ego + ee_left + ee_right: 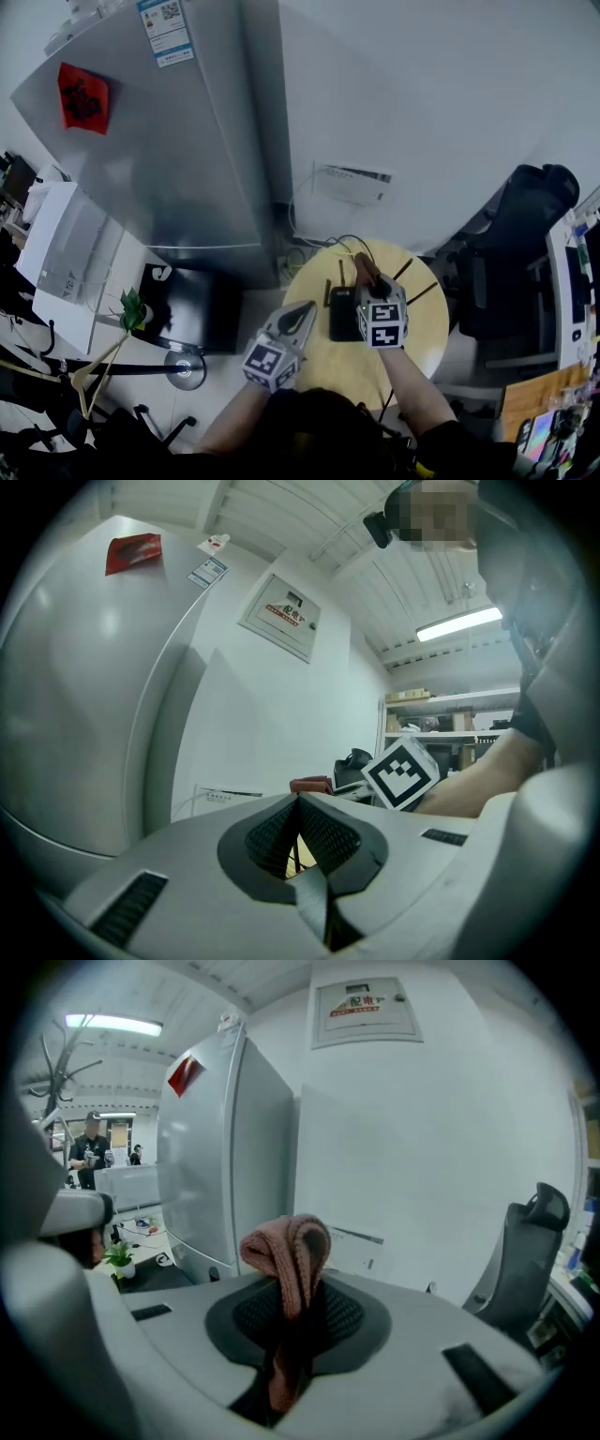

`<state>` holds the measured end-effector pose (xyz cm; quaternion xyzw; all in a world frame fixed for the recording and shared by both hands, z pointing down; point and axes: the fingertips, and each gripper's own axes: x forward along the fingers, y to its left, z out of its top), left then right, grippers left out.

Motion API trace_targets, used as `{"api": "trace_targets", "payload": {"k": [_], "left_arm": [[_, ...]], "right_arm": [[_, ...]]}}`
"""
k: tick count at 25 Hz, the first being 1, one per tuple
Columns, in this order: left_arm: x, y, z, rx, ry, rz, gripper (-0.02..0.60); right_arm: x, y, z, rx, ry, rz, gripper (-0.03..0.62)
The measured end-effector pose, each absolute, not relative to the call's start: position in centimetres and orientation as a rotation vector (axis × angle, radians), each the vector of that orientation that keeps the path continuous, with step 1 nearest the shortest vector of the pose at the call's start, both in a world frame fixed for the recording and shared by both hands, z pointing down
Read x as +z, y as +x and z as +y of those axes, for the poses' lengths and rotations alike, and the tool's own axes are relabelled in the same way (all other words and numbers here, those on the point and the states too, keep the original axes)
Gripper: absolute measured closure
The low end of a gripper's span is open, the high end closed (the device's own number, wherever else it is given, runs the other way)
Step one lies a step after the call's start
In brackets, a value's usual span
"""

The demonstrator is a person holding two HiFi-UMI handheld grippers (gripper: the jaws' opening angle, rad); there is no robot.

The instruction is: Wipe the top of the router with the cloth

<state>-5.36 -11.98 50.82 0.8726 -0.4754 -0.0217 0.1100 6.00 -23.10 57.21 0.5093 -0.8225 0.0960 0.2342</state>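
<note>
- Cloth (286, 1251), pinkish and knitted, is pinched between the closed jaws of the right gripper (296, 1290), with a folded bunch of it sticking up past the tips.
- Left gripper (298, 801) has its jaws pressed together with nothing in them; in the head view it hangs just left of the router.
- Router (343, 315), black and flat, lies on the round yellow table (424, 328). The right gripper is over it and the cloth sits at its far edge; whether they touch cannot be told.
- Beyond the table, a silver fridge (169, 141) stands at the left, a white wall (450, 94) behind, and a black office chair (511, 244) at the right.
</note>
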Motion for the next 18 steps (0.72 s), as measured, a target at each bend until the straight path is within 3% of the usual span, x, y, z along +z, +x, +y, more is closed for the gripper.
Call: {"api": "trace_targets", "payload": {"k": [6, 13, 18], "left_arm": [[49.5, -3.0, -12.2, -0.095, 2.6, -1.392, 0.58], [49.1, -0.5, -11.6, -0.089, 2.606, -1.329, 0.58], [49.5, -1.0, -10.8, -0.071, 2.615, -1.293, 0.58]], "right_arm": [[55.1, 8.1, -21.6, 0.216, 1.385, -2.298, 0.534], [61.1, 12.6, -22.1, 0.366, 1.36, -2.164, 0.534], [65.8, 11.9, -23.1, 0.412, 1.22, -2.02, 0.534]]}}
